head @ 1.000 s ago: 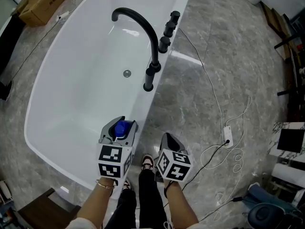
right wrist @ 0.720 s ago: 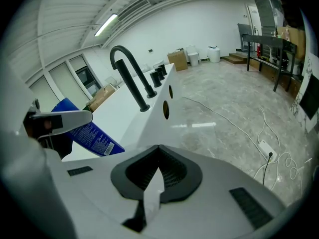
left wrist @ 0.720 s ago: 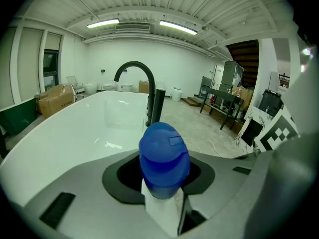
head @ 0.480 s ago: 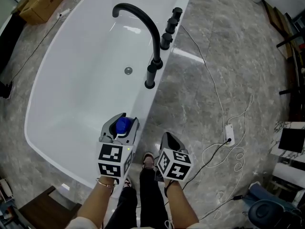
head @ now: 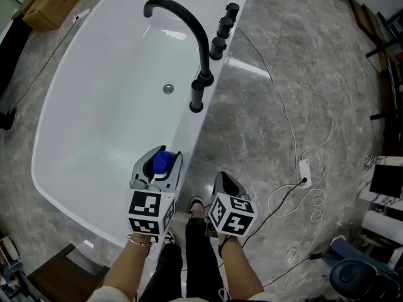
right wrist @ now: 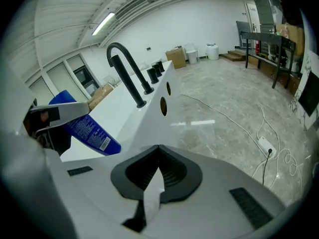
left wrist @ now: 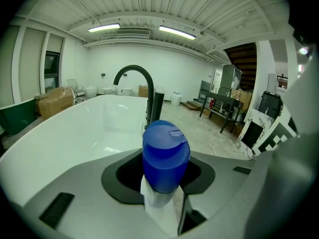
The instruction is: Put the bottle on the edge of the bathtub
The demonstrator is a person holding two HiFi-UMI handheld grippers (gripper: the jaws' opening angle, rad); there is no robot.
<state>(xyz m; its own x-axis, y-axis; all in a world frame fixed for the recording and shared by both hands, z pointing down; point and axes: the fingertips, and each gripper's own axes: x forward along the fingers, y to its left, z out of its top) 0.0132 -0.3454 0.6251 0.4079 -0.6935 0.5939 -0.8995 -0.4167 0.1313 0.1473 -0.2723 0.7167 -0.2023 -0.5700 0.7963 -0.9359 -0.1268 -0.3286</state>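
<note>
A blue bottle (head: 162, 162) with a blue flip cap (left wrist: 165, 153) is held in my left gripper (head: 157, 168), cap pointing away from me, over the near right part of the white bathtub (head: 94, 124), just inside its right rim (head: 192, 140). In the right gripper view the bottle (right wrist: 89, 128) shows its printed label, tilted, with the left gripper's fingers (right wrist: 47, 114) clamped on it. My right gripper (head: 225, 186) hangs over the floor to the right of the tub, its jaws (right wrist: 158, 158) closed with nothing held.
A black arched faucet (head: 189, 30) and three black knobs (head: 221, 29) stand on the tub's right rim farther ahead. The drain (head: 168, 89) is in the tub floor. A white cable and power strip (head: 305, 172) lie on the grey marble floor. A cardboard box (head: 53, 2) sits far left.
</note>
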